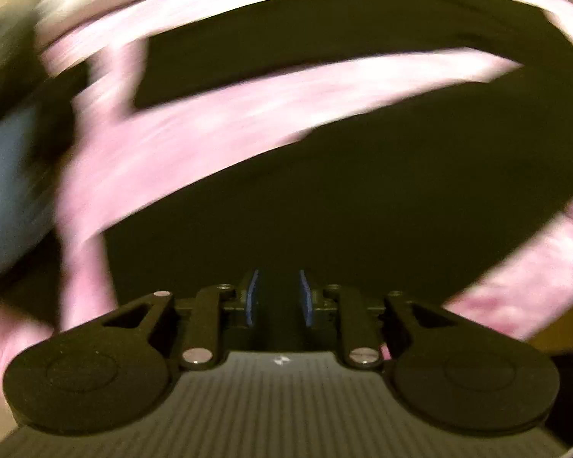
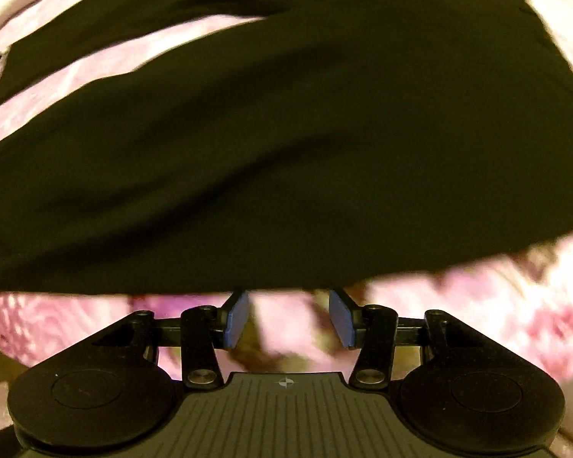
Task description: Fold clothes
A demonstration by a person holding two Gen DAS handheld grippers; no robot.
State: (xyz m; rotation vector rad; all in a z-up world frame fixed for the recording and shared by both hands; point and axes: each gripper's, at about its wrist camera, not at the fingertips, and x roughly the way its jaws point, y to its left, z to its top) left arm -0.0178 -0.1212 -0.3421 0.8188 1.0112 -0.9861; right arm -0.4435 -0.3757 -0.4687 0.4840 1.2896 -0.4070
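Black garment [image 2: 286, 133] lies spread on the pink sheet [image 2: 477, 297], just ahead of both empty grippers: left [image 1: 278, 297] narrowly parted, right [image 2: 288, 318] half open. Blur hides edges; probably pinch 1 hem cleanly.

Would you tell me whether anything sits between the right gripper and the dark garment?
Nothing visible does. The right gripper is open over the pink patterned cover, and the dark garment has its near edge right at the fingertips.

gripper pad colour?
Blue pads, clearest in the right wrist view.
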